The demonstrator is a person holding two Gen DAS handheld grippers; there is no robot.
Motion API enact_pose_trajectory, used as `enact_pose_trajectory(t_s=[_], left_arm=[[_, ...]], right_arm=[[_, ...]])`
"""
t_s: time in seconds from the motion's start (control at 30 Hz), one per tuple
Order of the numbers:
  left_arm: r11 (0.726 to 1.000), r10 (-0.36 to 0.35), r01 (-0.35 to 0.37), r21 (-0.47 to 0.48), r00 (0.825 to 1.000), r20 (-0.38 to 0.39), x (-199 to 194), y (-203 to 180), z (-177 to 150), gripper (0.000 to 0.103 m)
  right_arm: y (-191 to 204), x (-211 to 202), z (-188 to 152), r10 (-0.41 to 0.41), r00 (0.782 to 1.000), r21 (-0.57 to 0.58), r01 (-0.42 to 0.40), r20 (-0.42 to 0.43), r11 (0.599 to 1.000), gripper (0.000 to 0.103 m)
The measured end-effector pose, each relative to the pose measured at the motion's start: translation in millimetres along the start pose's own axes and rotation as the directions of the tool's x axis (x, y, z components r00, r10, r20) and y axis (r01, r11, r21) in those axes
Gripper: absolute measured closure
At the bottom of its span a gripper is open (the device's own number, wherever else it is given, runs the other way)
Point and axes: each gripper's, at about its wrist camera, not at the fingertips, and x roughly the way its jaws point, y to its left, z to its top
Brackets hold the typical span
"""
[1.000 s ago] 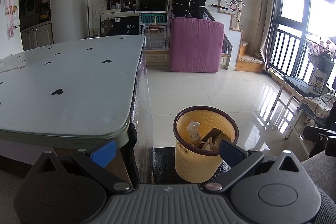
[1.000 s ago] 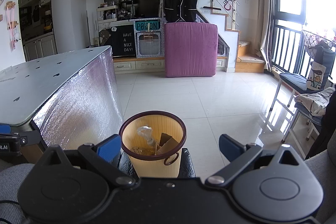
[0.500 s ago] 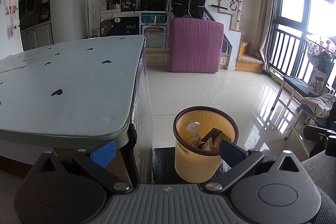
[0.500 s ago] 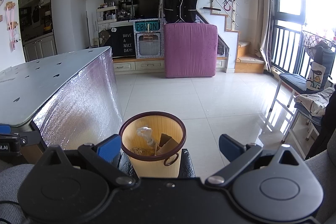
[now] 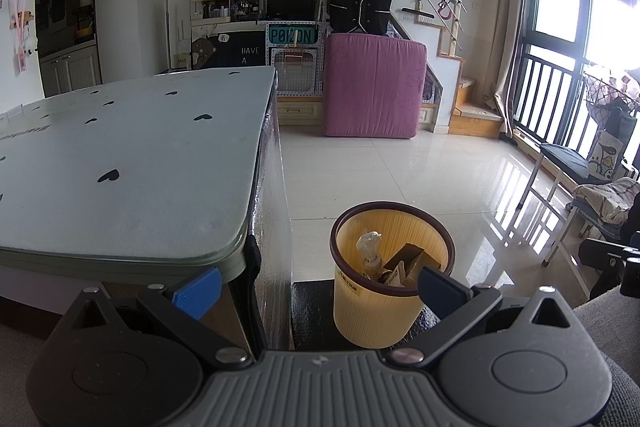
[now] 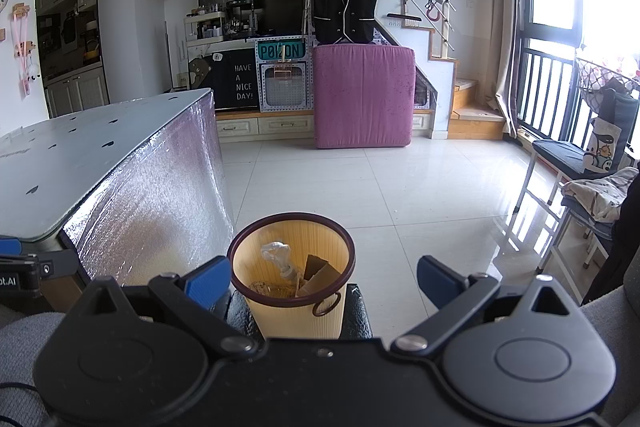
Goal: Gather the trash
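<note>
A yellow waste bin point(image 5: 372, 311) with a dark brown rim stands on a black mat on the floor, beside the table's corner. It holds a crumpled clear plastic bottle point(image 5: 368, 245) and brown cardboard pieces point(image 5: 408, 259). The bin also shows in the right wrist view point(image 6: 296, 311), with the bottle point(image 6: 276, 255) and cardboard point(image 6: 316, 271) inside. My left gripper point(image 5: 318, 285) is open and empty, low and close to the bin. My right gripper point(image 6: 324, 277) is open and empty, just behind the bin.
A table point(image 5: 140, 163) with a pale heart-print top and foil-wrapped side point(image 6: 160, 195) stands at the left. A pink mattress point(image 5: 374, 87) leans at the back. A chair with cloth point(image 6: 592, 187) stands at the right. Glossy tiled floor point(image 5: 400, 179) lies between.
</note>
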Motion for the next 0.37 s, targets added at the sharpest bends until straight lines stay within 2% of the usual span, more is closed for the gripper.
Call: enact_pose_trajectory(t_s=[0.37], left_arm=[[1.0,0.0,0.0,0.001,1.0,0.0,-0.3,0.2,0.7,0.0]], right_arm=[[0.2,0.2,-0.6,0.0,1.0,0.0,0.0,0.0,1.0,0.002]])
